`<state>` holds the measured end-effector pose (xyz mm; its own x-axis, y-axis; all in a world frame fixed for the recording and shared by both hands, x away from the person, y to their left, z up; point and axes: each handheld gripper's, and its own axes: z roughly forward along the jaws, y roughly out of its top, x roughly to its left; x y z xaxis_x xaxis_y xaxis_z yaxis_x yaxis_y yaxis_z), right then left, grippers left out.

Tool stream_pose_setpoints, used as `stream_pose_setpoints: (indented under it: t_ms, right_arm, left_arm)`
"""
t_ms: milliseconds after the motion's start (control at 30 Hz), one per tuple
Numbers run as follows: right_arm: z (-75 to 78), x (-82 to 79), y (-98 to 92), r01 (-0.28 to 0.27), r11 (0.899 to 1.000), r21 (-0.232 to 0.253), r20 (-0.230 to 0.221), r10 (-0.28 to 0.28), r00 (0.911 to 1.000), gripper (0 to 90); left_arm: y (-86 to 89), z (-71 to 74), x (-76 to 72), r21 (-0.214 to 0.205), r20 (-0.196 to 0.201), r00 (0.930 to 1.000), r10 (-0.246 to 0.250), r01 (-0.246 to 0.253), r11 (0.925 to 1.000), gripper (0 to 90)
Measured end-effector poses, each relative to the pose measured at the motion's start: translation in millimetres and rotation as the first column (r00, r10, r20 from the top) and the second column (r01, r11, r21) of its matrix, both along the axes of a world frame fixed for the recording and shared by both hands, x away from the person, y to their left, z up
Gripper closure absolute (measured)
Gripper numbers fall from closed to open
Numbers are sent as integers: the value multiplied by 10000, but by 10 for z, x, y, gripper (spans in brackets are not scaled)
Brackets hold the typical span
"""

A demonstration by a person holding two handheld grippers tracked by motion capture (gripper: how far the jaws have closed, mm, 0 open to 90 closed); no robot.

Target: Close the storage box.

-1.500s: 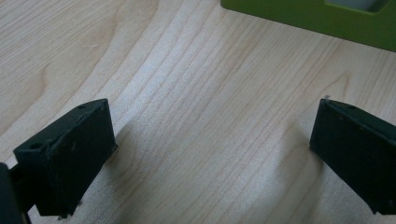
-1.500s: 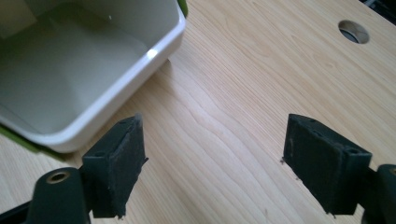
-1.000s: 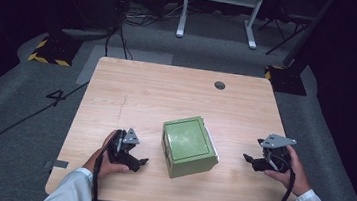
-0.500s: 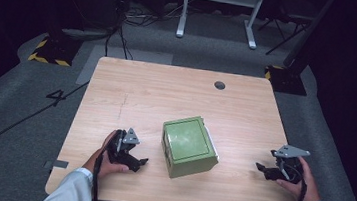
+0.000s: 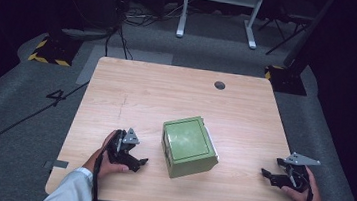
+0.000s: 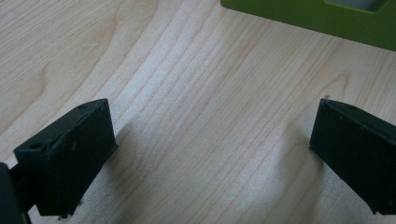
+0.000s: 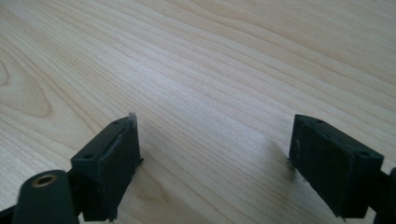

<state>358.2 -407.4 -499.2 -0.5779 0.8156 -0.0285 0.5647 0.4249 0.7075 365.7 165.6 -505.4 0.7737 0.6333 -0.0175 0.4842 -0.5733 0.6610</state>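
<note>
A rigid, boxy green plastic case [image 5: 189, 146] sits mid-counter [image 5: 167, 94] between the left gripper [image 5: 132, 160] and right gripper [image 5: 271, 174], both spread and empty; likely stiff, best gripped across opposite side walls.

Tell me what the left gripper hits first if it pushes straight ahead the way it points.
Probably the green box: the open left gripper has bare wooden table between its jaws, the box's side just ahead.

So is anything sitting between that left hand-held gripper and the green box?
Nothing visible: only bare wooden table lies between the left hand-held gripper and the green box; its jaws are open and empty.
</note>
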Motion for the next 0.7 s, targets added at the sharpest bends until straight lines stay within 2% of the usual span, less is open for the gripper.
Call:
stream_pose_setpoints:
  t_ms: [100,700]
  right_arm:
    - [-45,-19,-45,54,9991,420,187,-62,9998,149]
    - [-48,-21,-48,229,9989,417,228,-239,9995,149]
  left_arm:
    - [0,0,0,-3,1,10000,1,-1,10000,2]
    - [3,-1,0,-2,-4,10000,-33,33,10000,1]
